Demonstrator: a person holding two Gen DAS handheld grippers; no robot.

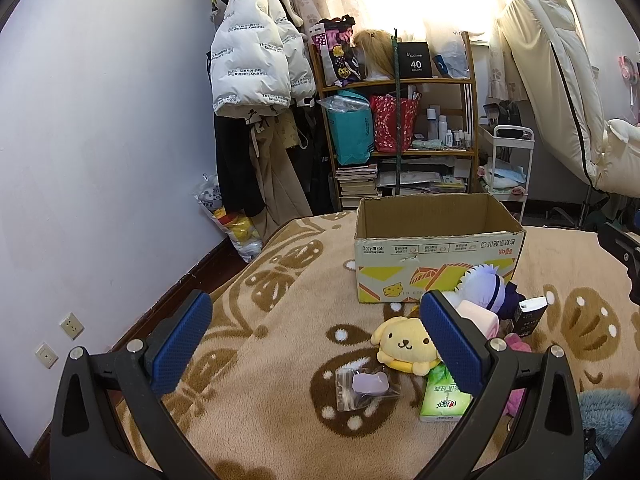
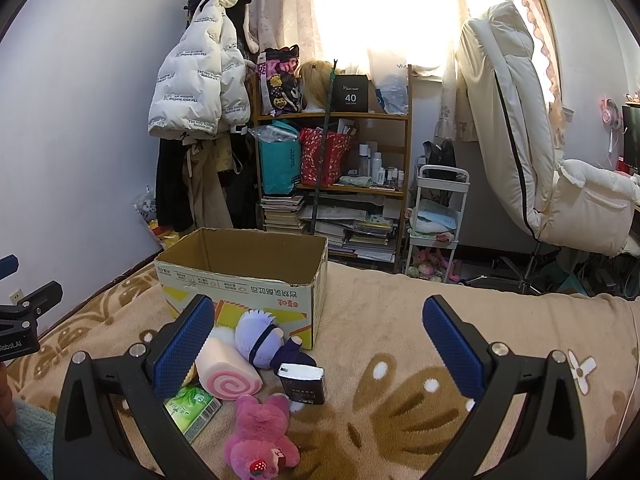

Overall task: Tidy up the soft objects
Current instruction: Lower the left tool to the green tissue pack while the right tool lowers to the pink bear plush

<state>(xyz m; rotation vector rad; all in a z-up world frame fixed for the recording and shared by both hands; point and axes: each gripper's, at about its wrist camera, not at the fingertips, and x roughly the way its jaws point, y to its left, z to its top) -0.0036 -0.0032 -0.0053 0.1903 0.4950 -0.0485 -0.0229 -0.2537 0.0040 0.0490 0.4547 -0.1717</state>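
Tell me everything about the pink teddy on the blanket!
The pink teddy is a fluffy plush bear, magenta with a lighter muzzle and a small red strawberry sewn near its face. It lies tipped over on the brown-and-cream blanket, head toward the camera, in front of the cardboard box. The dark little box stands right behind it, seemingly touching, and the pink swirl roll lies close by. Neither tool holds it; the right tool hangs open above.
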